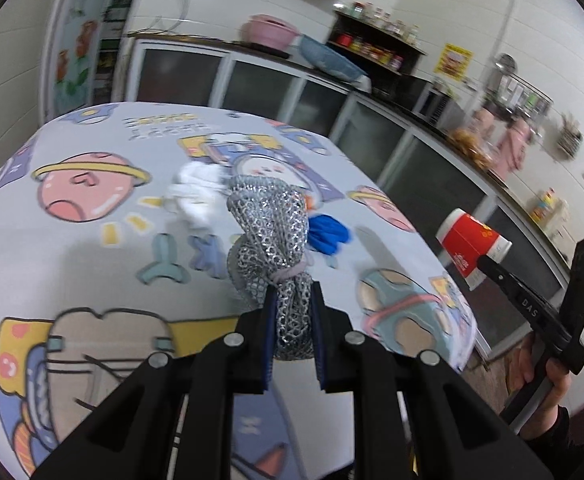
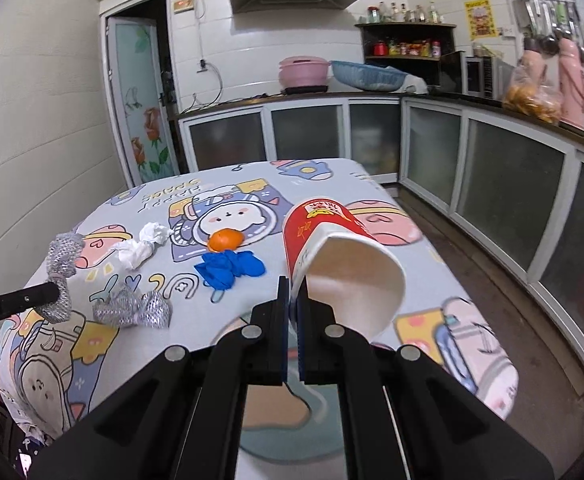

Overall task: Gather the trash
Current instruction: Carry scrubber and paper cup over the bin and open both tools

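Observation:
My left gripper (image 1: pixel 294 294) is shut on a silver mesh wrapper (image 1: pixel 269 228) and holds it above the table; the wrapper also shows in the right wrist view (image 2: pixel 61 268). My right gripper (image 2: pixel 294 288) is shut on the rim of a red and white paper cup (image 2: pixel 332 252), tilted with its mouth toward the camera; the cup also shows in the left wrist view (image 1: pixel 472 240). On the cartoon tablecloth (image 2: pixel 372 216) lie a second silver wrapper (image 2: pixel 131 308), crumpled white tissue (image 2: pixel 143 244), a blue glove (image 2: pixel 229 266) and an orange peel (image 2: pixel 223 239).
Kitchen counters with glass-front cabinets (image 2: pixel 472 152) run behind and to the right of the table. A pink pot (image 2: pixel 304 72), a blue basket (image 2: pixel 366 74) and a bag of oranges (image 2: pixel 532 100) stand on them. A painted door (image 2: pixel 139 96) is at the back left.

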A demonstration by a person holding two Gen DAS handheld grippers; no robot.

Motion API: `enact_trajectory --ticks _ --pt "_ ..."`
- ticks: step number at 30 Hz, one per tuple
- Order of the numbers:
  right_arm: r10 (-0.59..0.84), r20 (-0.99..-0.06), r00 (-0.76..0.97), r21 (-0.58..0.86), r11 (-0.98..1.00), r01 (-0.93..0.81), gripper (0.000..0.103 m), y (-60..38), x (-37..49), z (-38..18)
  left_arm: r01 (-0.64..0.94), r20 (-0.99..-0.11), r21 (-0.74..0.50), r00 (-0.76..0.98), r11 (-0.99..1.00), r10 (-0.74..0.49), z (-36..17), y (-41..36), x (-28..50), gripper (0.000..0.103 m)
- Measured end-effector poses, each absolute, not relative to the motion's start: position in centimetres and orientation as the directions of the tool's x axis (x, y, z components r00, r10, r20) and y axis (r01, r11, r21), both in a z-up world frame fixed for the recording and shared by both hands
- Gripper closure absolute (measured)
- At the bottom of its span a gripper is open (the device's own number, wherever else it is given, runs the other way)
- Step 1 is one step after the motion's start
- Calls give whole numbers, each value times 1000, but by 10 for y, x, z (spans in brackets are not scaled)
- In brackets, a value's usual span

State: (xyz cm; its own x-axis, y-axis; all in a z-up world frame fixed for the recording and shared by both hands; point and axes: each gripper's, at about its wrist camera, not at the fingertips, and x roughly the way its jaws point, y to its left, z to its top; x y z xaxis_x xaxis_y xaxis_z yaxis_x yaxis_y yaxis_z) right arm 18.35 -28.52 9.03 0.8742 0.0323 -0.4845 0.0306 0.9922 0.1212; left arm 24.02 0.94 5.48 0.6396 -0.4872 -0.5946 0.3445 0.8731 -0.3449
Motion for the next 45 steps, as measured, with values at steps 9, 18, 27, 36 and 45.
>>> enact_trajectory --ticks 9,18,27,36,45 --pt "-103 -465 879 117 977 176 100 -335 86 88 579 -582 -319 505 750 -637 54 -92 194 88" --pt "-301 -526 795 66 918 391 100 -396 -34 62 798 -626 -287 262 529 -734 33 -220 130 88" --pt "-371 -688 624 94 807 583 100 -455 -137 -14 906 -711 -282 23 316 -703 -21 -334 60 88" --pt "-272 -826 494 145 744 652 100 -470 -176 -99 934 -805 -288 -116 213 -581 -82 -399 12 88" --pt "-203 -875 440 170 722 670 100 -475 -171 -135 940 -850 -279 -148 194 -505 -113 -430 5 87"
